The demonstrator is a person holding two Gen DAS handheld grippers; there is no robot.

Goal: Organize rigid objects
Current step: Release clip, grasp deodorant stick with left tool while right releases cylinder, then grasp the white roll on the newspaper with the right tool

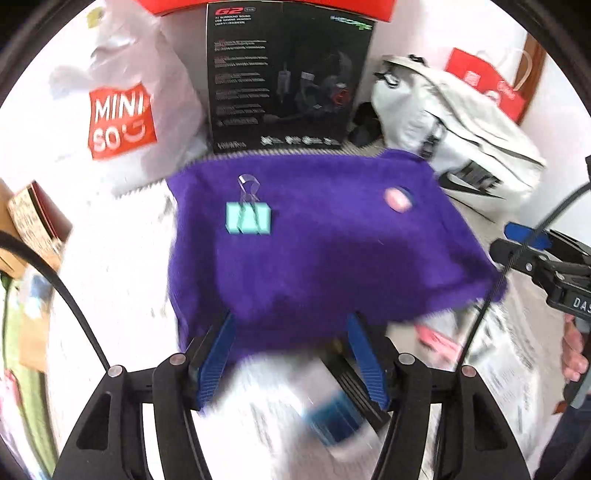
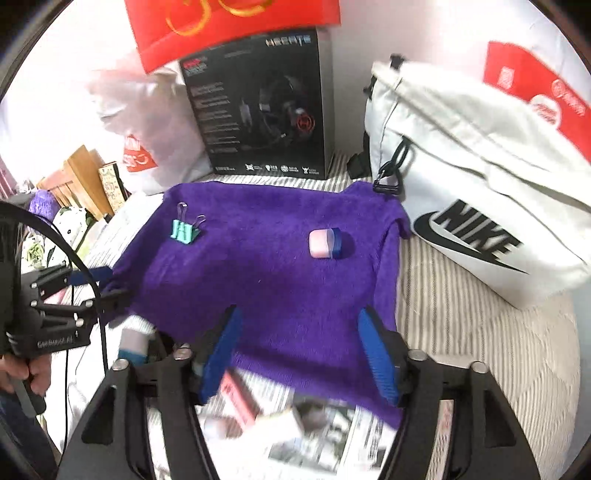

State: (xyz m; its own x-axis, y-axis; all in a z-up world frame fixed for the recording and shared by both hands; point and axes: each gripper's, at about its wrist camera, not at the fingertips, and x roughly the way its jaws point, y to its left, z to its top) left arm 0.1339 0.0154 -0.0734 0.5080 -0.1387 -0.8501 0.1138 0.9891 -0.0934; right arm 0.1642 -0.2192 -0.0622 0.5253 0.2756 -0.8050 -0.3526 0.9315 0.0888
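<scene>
A teal binder clip [image 1: 248, 218] lies on a purple cloth [image 1: 317, 254], toward its left; it also shows in the right wrist view [image 2: 185, 231]. A pink and blue eraser [image 1: 398, 198] lies on the cloth toward the right, seen again in the right wrist view [image 2: 328, 243] on the cloth [image 2: 266, 280]. My left gripper [image 1: 290, 325] is open and empty over the cloth's near edge; it also shows in the right wrist view [image 2: 92, 284]. My right gripper [image 2: 301, 321] is open and empty over the near part of the cloth; it shows at the right edge of the left wrist view [image 1: 517, 243].
A black headset box [image 2: 258, 107] stands behind the cloth. A white Nike bag [image 2: 476, 192] lies to the right, a white Miniso bag [image 1: 122, 110] to the left, a red bag [image 2: 232, 26] above. Newspaper [image 2: 332, 432] and small boxes lie near the grippers.
</scene>
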